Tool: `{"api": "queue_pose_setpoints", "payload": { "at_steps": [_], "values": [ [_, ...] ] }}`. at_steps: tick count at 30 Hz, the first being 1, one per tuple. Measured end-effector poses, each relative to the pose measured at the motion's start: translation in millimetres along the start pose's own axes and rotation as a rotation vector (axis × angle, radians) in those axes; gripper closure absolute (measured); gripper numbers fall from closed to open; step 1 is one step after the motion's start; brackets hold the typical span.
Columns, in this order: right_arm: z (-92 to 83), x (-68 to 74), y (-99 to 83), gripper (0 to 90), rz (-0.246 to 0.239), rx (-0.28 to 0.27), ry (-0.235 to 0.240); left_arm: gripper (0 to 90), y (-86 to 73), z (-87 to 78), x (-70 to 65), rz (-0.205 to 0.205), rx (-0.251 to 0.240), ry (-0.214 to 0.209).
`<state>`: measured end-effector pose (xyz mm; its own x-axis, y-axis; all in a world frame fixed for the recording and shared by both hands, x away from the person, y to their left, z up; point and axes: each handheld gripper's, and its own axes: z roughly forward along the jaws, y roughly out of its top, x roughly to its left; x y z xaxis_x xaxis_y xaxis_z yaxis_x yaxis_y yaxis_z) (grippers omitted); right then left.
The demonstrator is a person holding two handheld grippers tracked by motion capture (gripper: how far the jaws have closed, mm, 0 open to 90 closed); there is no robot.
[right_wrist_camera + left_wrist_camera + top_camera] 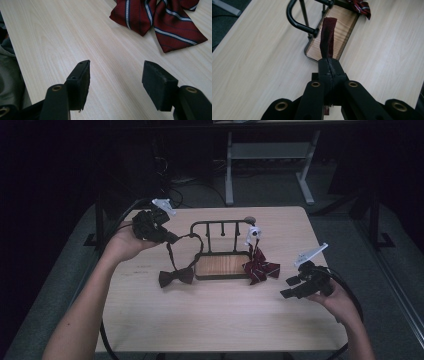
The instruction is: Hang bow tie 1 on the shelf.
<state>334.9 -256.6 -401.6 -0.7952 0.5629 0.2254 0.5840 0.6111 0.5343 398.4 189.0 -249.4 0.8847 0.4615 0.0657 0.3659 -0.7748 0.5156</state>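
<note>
Left gripper (172,239): fingers pressed tight on the dark red strap (327,37), held up over the surface (210,315).
Bow tie (176,277): hangs from that strap, maybe just touching the surface, beside the rack (222,227).
Rack: black bars on a wooden base, in the middle.
Striped bow (261,269): lies at the rack's right end.
Right gripper (291,287): fingers spread, holding nothing, near the striped bow.

Pale wood-grain table top (210,315): smooth, matt laminate. Black metal tube rack (220,227): glossy; base a striped wood panel, satin. Dark maroon cloth bow tie (176,276), 9 o'clock of rack: matt weave w/ strap. Red striped cloth bow (160,17), 3 o'clock: fine ribbed weave. Gripper pads: rough matt rubber.
</note>
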Motion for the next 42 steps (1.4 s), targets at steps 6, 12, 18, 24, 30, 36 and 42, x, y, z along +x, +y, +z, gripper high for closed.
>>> {"api": "queue_pose_setpoints", "payload": {
  "at_steps": [6,12,18,24,30,36,42],
  "values": [
    [-0.9,-0.5,-0.7,39.0,-0.005,-0.007,-0.001,90.0,3.1,3.8,7.2,-0.024,0.007,0.0],
    [-3.0,0.2,-1.3,39.1,0.005,-0.007,-0.001,90.0,4.7,9.5,13.2,-0.038,0.036,0.004],
    [-2.3,0.4,-1.2,39.0,0.003,-0.005,0.0,89.9,9.2,13.8,19.9,-0.044,0.058,0.014],
    [-3.5,0.3,-1.8,38.9,0.002,-0.013,-0.002,89.6,10.7,20.4,23.8,-0.048,0.098,0.032],
    [-4.6,-0.2,-2.8,38.9,0.001,-0.016,-0.005,84.9,10.2,24.5,24.6,-0.058,0.117,0.044],
    [-4.8,0.0,-3.8,38.8,0.011,-0.021,-0.005,82.6,5.8,24.7,23.1,-0.05,0.119,0.033],
    [-4.7,-1.3,-6.0,37.8,0.023,-0.027,-0.017,80.5,-3.5,27.1,20.4,-0.047,0.101,0.022]
  ]
}}
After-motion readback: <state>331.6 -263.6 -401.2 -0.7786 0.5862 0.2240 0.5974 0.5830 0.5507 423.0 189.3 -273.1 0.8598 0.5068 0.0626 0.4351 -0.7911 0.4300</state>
